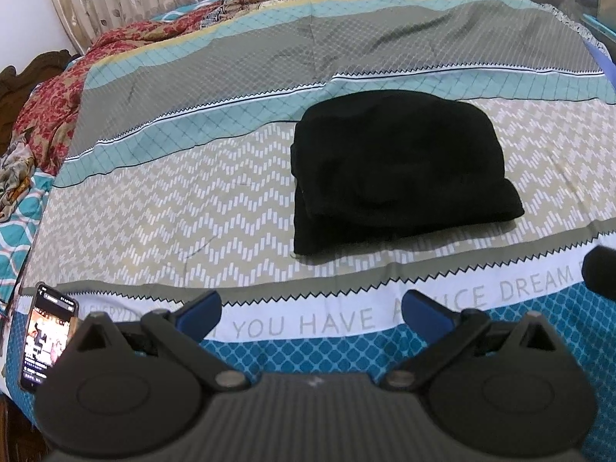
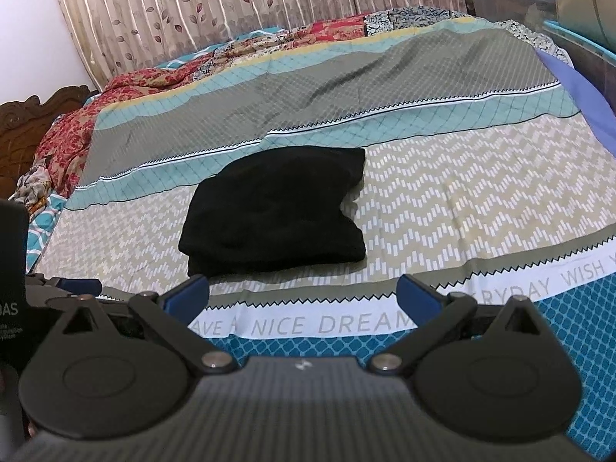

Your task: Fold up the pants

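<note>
With my left gripper (image 1: 312,313) and right gripper (image 2: 304,296) both spread empty, nudging the folded black pants (image 1: 400,173) mid-frame could undo the layers.

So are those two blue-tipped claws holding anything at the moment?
No, nothing is held. The left gripper and right gripper are both open and empty, short of the folded black fabric pants lying on the patterned bedsheet.

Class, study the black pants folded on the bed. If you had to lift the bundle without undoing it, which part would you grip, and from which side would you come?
Probably the near edge of the black pants, coming in low from the printed-text side of the bedsheet. There the stacked layers show as a stepped edge, so one open claw could likely pinch them all together.
</note>
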### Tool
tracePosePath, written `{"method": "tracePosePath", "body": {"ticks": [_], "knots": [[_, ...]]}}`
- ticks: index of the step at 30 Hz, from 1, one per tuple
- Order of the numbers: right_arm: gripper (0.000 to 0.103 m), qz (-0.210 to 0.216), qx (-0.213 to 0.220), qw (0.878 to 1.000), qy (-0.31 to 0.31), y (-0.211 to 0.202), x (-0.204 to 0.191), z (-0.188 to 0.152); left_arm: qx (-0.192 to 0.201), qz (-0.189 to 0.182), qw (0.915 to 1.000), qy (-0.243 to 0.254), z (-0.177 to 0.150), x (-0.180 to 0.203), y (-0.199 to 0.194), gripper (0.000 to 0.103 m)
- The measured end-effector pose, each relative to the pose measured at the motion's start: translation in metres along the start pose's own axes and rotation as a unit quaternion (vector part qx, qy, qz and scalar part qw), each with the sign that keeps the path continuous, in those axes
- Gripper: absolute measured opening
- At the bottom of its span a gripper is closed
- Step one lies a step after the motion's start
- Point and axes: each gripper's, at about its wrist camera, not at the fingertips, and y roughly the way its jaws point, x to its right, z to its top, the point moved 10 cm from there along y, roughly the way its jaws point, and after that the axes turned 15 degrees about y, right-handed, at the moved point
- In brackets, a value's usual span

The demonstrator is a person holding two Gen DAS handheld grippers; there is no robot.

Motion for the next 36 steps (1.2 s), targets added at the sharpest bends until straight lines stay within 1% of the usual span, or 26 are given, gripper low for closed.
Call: {"method": "tracePosePath", "body": {"ticks": [10,21,36], "knots": [[0.103,-0.002,-0.01,1.0,-0.001,0.008,0.0,-0.003,-0.018,-0.007,0.9998,-0.002,-0.004,0.002,0.012,0.103],[0.103,-0.006,-0.021,1.0,0.003,0.017,0.003,-0.008,-0.047,-0.023,0.9986,-0.007,-0.015,0.006,0.027,0.103],[0.103,-0.008,-0.029,1.0,0.007,0.025,0.006,-0.013,-0.06,-0.028,0.9978,-0.005,-0.016,0.008,0.036,0.103]]}}
